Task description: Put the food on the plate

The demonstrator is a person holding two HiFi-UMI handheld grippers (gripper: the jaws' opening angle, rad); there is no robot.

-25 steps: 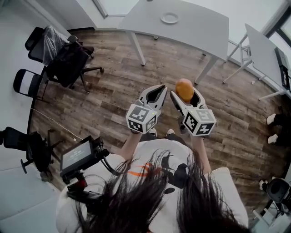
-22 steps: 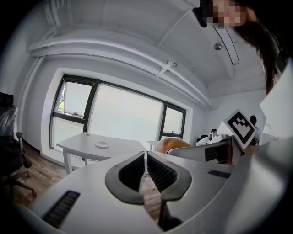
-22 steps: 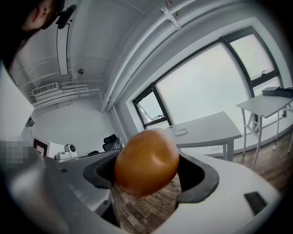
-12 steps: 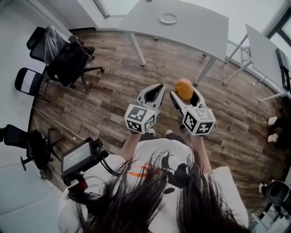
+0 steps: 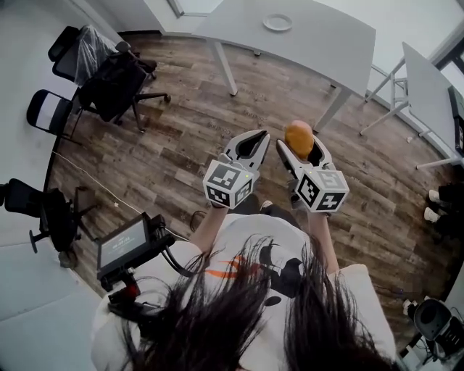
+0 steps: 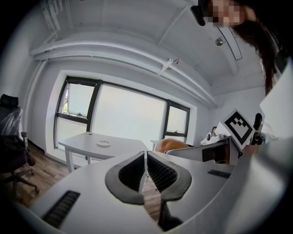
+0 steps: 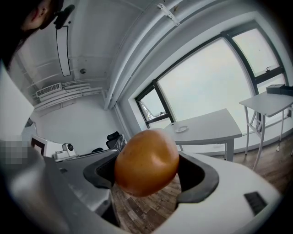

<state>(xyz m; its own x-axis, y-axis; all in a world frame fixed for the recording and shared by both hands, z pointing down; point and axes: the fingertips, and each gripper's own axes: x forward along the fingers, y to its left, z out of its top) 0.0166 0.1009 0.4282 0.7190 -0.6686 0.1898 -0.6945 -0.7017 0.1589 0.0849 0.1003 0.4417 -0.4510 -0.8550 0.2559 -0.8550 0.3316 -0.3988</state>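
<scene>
Chairs stand well off to the left of both sets of jaws and play no part in the job. Next comes the left gripper, held at chest height over the wood floor. Its own view shows the ribbed jaws pressed together with nothing between them, so it is carrying nothing. Just beside it to the right is the right gripper, whose jaws are pinching a round, orange-brown piece of food. It is smooth-skinned, perhaps a fruit or a glazed bun, though I cannot tell which. The food sits squarely between the two dark pads and bulges out past them on the upper side, so the grip looks secure. The white plate lies well ahead of both jaws on a pale grey bench near the windows, and as far as can be seen it has nothing on it. A second bench stands farther right of the right jaws. By my reading the pick-up is done and the task is partway through. What remains is to carry the food across the open floor to the bench, lower it onto the plate and spread the right jaws to let it go.
</scene>
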